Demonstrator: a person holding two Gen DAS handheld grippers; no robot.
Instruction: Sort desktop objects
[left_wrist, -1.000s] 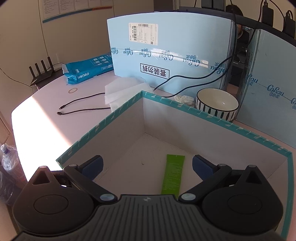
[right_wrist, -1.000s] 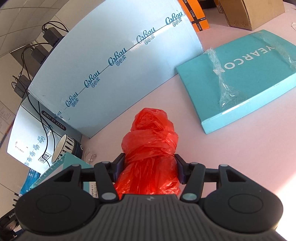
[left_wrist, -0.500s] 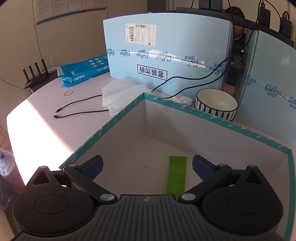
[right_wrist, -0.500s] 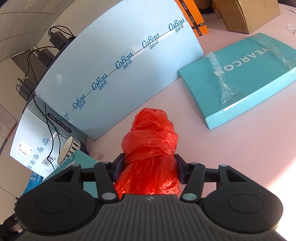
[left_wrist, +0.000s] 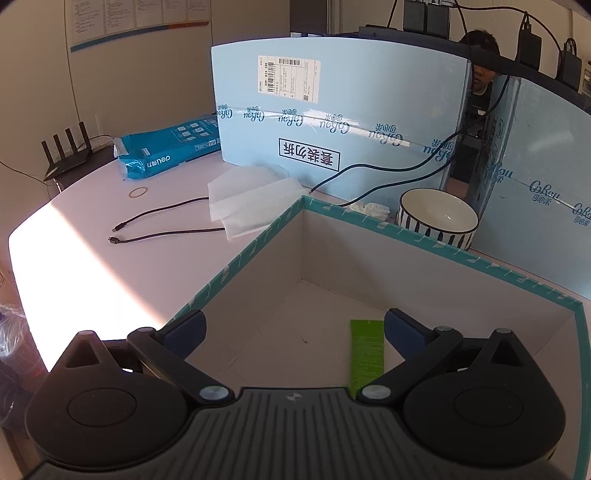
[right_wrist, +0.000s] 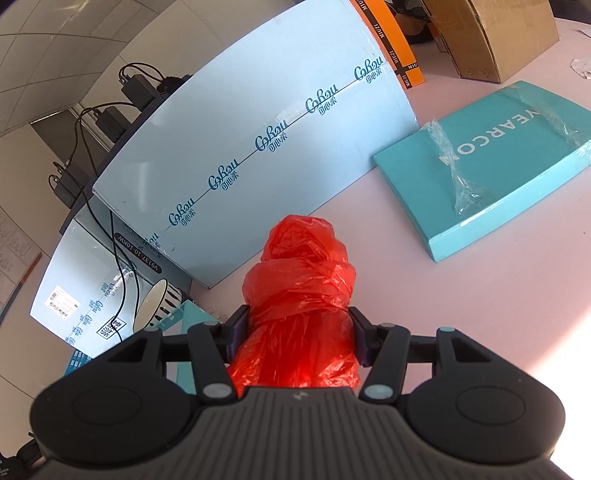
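The pale bench (left_wrist: 85, 258) carries a tall light-blue carton (left_wrist: 332, 122) and, in front of it, an open teal-rimmed box (left_wrist: 436, 251). Over that box hangs the left claw (left_wrist: 293, 328), its fingers spread wide — empty. A green strip (left_wrist: 366, 352) lies flat on the box floor. The right claw (right_wrist: 299, 330) is clamped on a red plastic bag bundle (right_wrist: 301, 295), which is raised above the bench.
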